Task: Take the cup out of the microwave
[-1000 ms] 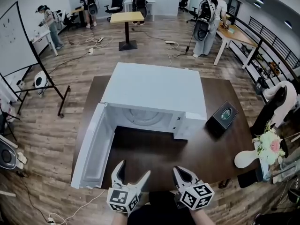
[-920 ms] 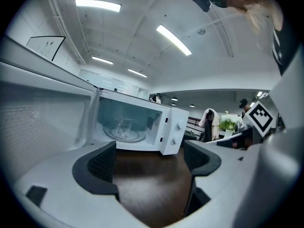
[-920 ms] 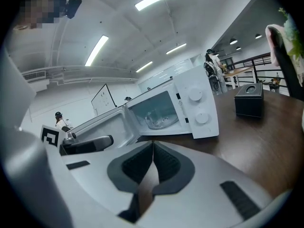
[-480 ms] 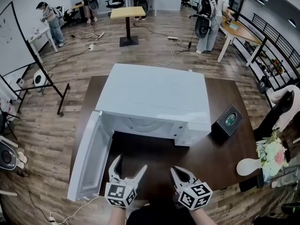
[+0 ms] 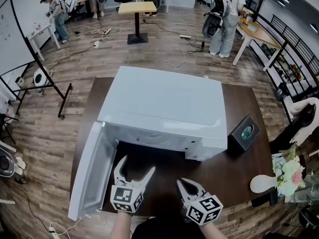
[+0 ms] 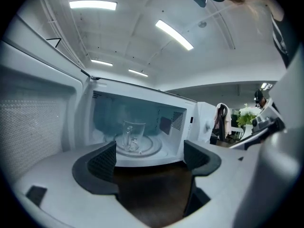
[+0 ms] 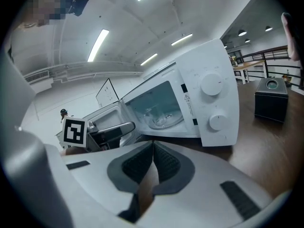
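A white microwave (image 5: 164, 108) stands on a dark wooden table (image 5: 234, 168), its door (image 5: 89, 171) swung open to the left. Inside, a clear glass cup (image 6: 132, 136) stands upright on the turntable; it also shows faintly in the right gripper view (image 7: 153, 114). The head view hides the cup under the microwave's top. My left gripper (image 5: 135, 166) hovers before the open cavity, open and empty (image 6: 149, 158), well short of the cup. To its right, my right gripper (image 5: 184, 183) is shut on nothing (image 7: 153, 146), in front of the control panel (image 7: 213, 103).
A black box with a round green top (image 5: 244, 132) sits on the table right of the microwave. Flowers (image 5: 288, 171) and a white object (image 5: 261, 183) lie at the right edge. People and desks stand far behind on the wooden floor.
The head view has drawn nearer to the microwave, which now sits lower in the picture. The left gripper has edged forward toward the opening. Neither gripper's jaws have changed.
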Action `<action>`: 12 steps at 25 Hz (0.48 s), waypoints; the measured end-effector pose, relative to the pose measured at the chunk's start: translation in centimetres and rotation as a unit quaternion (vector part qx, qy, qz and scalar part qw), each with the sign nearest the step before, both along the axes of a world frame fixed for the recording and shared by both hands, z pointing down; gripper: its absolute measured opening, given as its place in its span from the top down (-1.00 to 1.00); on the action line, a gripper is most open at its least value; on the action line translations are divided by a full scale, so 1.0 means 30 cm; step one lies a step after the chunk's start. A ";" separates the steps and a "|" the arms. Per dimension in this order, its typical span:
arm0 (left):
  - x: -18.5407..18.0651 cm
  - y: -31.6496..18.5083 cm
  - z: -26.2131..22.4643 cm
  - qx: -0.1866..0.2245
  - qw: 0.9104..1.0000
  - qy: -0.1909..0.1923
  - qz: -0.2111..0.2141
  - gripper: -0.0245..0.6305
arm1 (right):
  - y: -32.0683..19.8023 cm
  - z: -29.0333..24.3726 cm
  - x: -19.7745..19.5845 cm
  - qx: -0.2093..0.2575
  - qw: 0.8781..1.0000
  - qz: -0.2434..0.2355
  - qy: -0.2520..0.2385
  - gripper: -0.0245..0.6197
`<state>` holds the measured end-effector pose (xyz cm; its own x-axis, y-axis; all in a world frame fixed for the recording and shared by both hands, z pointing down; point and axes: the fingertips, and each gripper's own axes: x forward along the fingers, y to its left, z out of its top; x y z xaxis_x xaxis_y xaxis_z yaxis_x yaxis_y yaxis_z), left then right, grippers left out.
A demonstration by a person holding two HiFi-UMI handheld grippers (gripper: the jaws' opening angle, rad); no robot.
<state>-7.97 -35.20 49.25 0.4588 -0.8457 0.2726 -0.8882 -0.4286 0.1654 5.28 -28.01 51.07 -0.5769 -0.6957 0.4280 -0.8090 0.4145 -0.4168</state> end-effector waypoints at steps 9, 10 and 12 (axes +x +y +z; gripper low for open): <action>-0.005 -0.131 0.003 0.007 1.000 -0.011 -0.004 -0.39 | -0.049 0.011 -0.023 -0.005 1.000 -0.018 -0.002 0.94; -0.001 -0.148 0.004 0.008 1.000 -0.012 -0.003 -0.39 | -0.057 0.012 -0.023 -0.006 1.000 -0.020 -0.002 0.94; 0.009 -0.182 0.008 0.007 1.000 -0.018 0.002 -0.39 | -0.072 0.016 -0.021 -0.008 1.000 -0.022 -0.001 0.94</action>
<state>-7.71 -40.68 49.48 0.4514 -0.8484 0.2766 -0.8922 -0.4335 0.1264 4.63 -30.19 51.54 -0.6086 -0.6625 0.4366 -0.7885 0.4437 -0.4258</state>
